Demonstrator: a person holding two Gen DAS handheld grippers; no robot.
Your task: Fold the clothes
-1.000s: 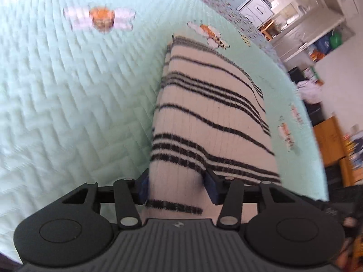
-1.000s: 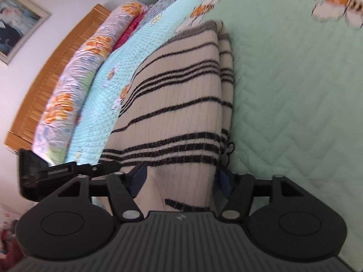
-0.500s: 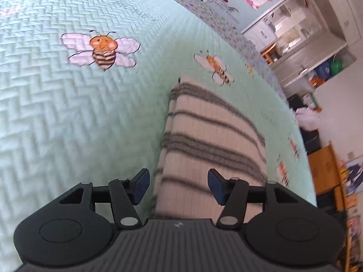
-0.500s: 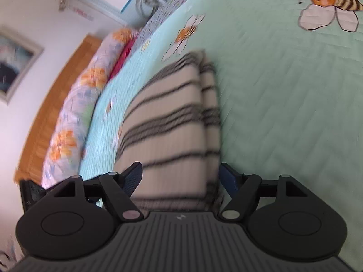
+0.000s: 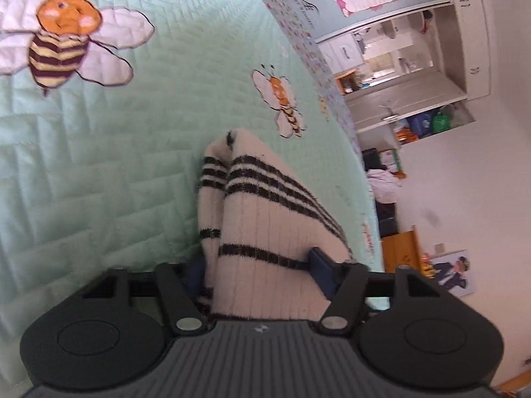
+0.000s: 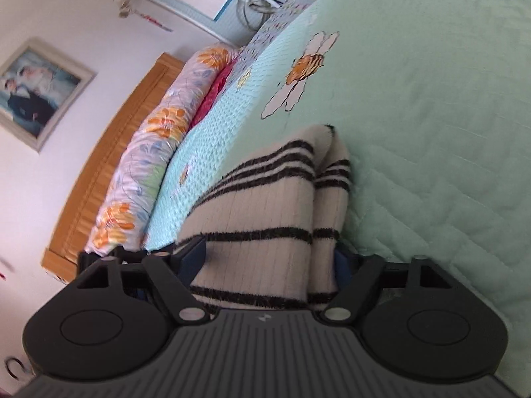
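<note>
Lying on the green quilted bed (image 5: pixel 99 172), the striped sweater (image 5: pixel 262 219) is already folded into a thick, narrow bundle, so several soft layers are stacked on top of each other. One end of the bundle is taken by the left gripper (image 5: pixel 257 272), and the other end by the right gripper (image 6: pixel 268 262), so that both ends can be moved together and the bundle will not flop or come undone. The jaws of both grippers have just been closing, and the sweater is between them. In the left wrist view the blue pads (image 5: pixel 320 270) are pressed against the sides of the knit, and the cloth looks squeezed there, so it is judged to be clamped. In the right wrist view the pads (image 6: pixel 194 258) also touch the sides of the bundle, so this end is judged to be clamped too. A wide grip is needed because the folded knit is fat and springy. The sweater is found near the edge of the bed, with the bee pictures (image 5: pixel 63 39) farther in on the quilt and the flowered pillow roll (image 6: pixel 149 152) by the wooden headboard (image 6: pixel 109 152). The next fold, or a lift to carry the bundle away, is likely being got ready. A loose layer could slip out if the grip is weak.
</note>
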